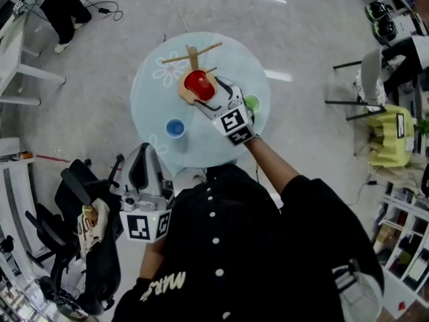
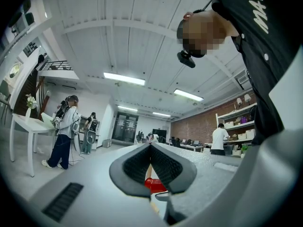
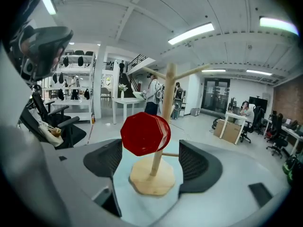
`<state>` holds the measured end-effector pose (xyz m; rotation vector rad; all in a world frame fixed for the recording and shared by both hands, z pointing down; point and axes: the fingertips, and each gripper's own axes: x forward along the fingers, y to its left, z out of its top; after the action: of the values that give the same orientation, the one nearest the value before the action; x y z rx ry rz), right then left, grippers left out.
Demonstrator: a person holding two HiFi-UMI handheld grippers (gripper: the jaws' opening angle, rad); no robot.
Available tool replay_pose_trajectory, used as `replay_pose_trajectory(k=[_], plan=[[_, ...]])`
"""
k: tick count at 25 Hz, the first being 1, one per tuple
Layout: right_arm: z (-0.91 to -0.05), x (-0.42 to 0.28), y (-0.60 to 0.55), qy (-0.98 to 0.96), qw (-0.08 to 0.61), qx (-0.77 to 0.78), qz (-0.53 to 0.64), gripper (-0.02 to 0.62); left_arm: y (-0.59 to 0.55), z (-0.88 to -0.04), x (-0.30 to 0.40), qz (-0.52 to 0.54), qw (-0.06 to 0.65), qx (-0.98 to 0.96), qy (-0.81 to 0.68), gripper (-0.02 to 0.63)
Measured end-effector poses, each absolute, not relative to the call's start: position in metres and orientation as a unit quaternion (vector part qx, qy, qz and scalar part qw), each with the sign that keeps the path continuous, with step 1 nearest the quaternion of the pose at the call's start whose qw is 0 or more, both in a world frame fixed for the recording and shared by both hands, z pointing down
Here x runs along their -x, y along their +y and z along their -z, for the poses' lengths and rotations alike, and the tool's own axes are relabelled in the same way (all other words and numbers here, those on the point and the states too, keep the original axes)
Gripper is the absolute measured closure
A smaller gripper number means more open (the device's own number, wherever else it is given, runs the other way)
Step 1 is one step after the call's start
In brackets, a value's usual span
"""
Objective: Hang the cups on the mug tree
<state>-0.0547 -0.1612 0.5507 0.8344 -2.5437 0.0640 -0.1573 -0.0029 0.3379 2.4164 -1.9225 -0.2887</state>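
Black shirt front of the person [image 1: 255,247] fills the near edge of the head view. Beyond it is a round pale-blue desk [image 1: 151,106]. The mug tree [image 1: 193,56] stands toward 12 o'clock of the desk centre. The red cup [image 1: 199,84] sits low on the tree, over its wooden base. A blue cup [image 1: 175,128] stands on the desk at about 7 o'clock of the base, and a green cup [image 1: 252,102] at about 4 o'clock, partly behind the right arm. The right tongs [image 3: 151,160] reach in from 5 o'clock with jaws spread wide. The red cup is between them, but both pads stand clear of its sides with a gap showing on each, so nothing is gripped. The cup's bottom faces this camera and its handle is out of sight. Judgement: it rests on a low peg, and the step in hand is the release of the first cup. The left tongs [image 2: 150,150] hang near the desk's 7 o'clock edge, tips together and empty. Next move, as judged: draw the right tongs straight back toward 5 o'clock without brushing the cup or tipping the tree, then take the blue or green cup by its wall so the handle stays free for a peg. Two cups remain.
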Motion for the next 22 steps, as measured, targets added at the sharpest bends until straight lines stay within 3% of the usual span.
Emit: replay_pose_trajectory(k=[8,17,22], plan=[[-0.530,-0.014,-0.150,-0.912,0.178,-0.367,-0.045,0.219,-0.021,-0.335,0.127,0.099,0.023,-0.806,-0.583,0.612],[-0.557,-0.113,-0.144,-0.865,0.197,-0.455,-0.075,0.221,-0.036,-0.334,0.099,0.099,0.028,-0.831,-0.547,0.612],[-0.597,-0.132,-0.138,-0.856,0.214,-0.461,-0.097,0.221,-0.043,-0.340,0.088,0.088,0.037,-0.837,-0.539,0.612]])
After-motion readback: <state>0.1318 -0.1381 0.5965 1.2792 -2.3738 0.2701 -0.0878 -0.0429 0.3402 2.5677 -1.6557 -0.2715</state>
